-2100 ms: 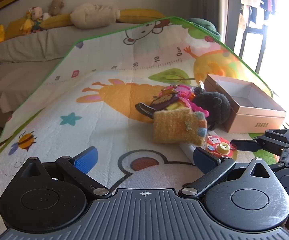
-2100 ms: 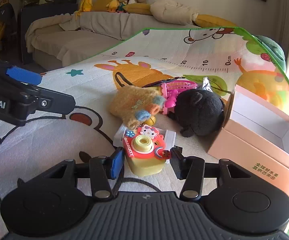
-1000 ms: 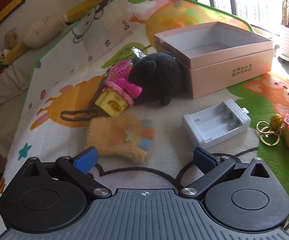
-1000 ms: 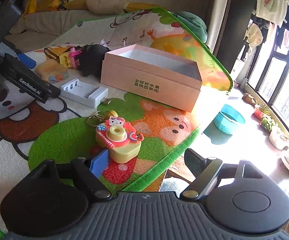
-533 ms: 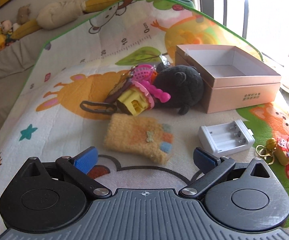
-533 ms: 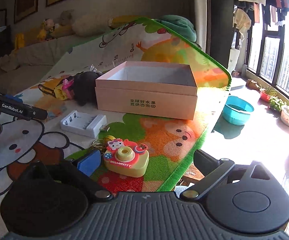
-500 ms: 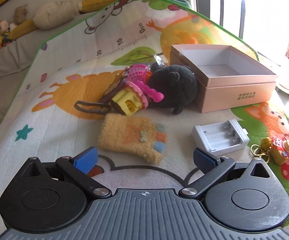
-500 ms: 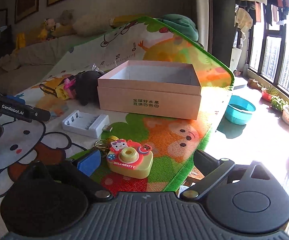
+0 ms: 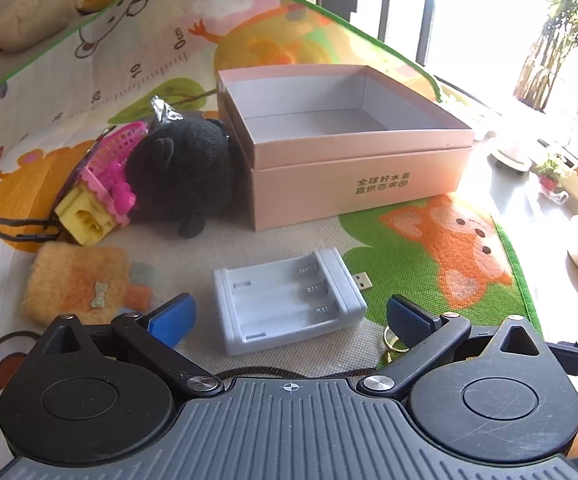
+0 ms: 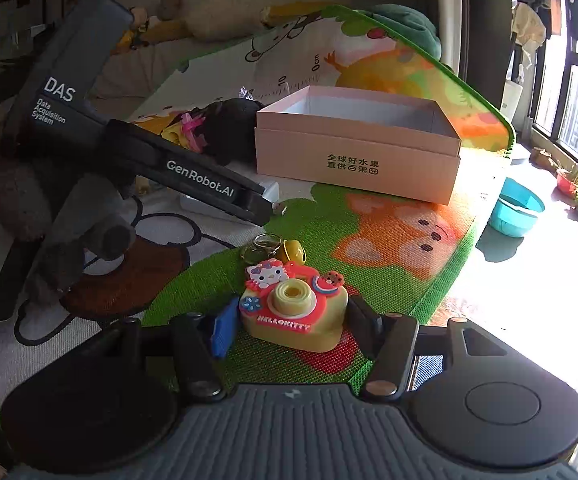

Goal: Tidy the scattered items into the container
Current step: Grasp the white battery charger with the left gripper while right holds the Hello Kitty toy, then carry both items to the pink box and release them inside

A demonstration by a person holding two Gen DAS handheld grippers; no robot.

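An open pink box [image 9: 353,152] stands on the play mat; it also shows in the right wrist view [image 10: 357,152]. My left gripper [image 9: 289,318] is open, its fingers on either side of a white battery holder [image 9: 289,300]. My right gripper [image 10: 289,330] has closed in around a yellow Hello Kitty toy camera [image 10: 293,312] with a key ring [image 10: 267,244]; both pads [image 10: 223,332] sit at its sides. A black plush [image 9: 181,172], a pink and yellow toy house [image 9: 97,200] and an orange fuzzy pouch [image 9: 81,280] lie left of the box.
The left gripper's body [image 10: 137,148] crosses the left of the right wrist view. The mat's green edge [image 10: 465,248] drops to the floor on the right, where a blue bowl [image 10: 517,208] sits. A sofa with cushions lies behind.
My left gripper has moved forward and right, bringing the battery holder between its fingers. My right gripper has narrowed from wide open to around the toy camera.
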